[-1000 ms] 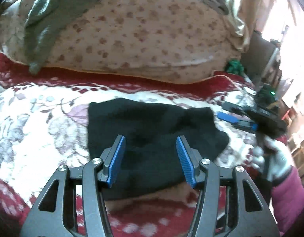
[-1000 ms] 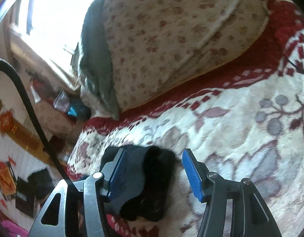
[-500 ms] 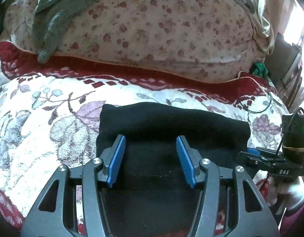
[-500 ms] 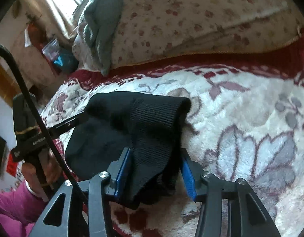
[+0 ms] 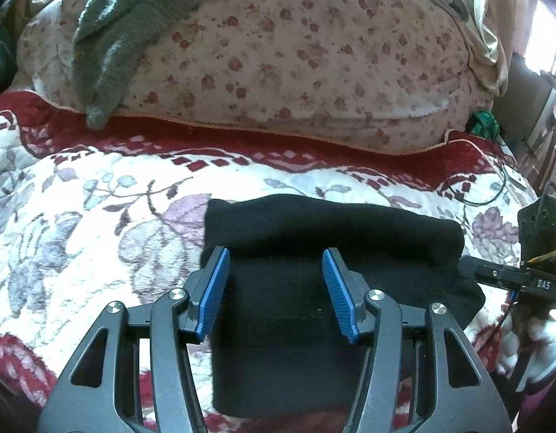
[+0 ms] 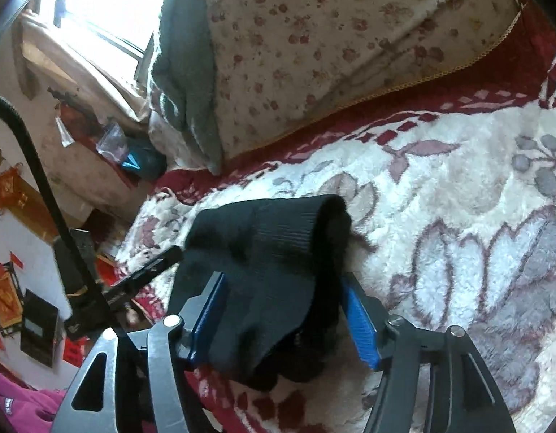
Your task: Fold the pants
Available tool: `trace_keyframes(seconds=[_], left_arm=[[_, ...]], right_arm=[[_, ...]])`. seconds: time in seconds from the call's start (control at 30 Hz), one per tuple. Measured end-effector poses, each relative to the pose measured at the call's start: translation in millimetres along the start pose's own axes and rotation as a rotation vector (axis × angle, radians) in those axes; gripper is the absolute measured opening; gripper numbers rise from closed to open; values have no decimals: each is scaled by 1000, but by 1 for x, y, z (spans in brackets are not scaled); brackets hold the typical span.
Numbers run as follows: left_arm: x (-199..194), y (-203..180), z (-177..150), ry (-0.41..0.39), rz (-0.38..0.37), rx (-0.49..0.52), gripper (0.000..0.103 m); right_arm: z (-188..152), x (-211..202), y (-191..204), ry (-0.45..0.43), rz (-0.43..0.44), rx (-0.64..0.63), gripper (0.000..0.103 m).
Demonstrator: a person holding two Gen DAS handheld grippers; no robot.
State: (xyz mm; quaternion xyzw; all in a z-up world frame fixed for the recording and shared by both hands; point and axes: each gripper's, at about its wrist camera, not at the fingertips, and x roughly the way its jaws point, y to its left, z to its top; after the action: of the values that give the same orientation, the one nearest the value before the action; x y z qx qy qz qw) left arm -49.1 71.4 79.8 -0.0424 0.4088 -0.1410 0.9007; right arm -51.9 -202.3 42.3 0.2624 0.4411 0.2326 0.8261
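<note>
Your pants (image 5: 314, 223) lie folded small on the bed (image 5: 79, 216), so your left tool (image 5: 276, 287) hovers over them with jaws apart, gripping nothing, while your right tool (image 6: 283, 319) is opening around the bunched end to release it.

Left wrist view: low and close over the bed's (image 5: 79, 223) near edge, angled down, facing the floral pillow (image 5: 296, 54). Right wrist view: close, angled down from the bed's right end, facing the window. Both share the black pants (image 5: 314, 245) (image 6: 278, 238) and the pillow (image 6: 332, 36).
</note>
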Motion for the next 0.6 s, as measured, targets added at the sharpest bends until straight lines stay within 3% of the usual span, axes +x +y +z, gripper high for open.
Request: trace_keyframes(seconds=[0.2,0.33,0.43,0.6], left_arm=[[-6,7,0,0,34,3,53],[-9,16,-3,-4,37,-23,53],[-10,25,-7,9,-9,-34,53],[10,42,-15,116,-122,-63,54]], right_arm=[[6,-8,16,-31,-84,-70,62],[8,-4,16,-1,-94,-84,73],[5,5,7,33,-88,-67,77],[2,23,-16,71,4,6,82]])
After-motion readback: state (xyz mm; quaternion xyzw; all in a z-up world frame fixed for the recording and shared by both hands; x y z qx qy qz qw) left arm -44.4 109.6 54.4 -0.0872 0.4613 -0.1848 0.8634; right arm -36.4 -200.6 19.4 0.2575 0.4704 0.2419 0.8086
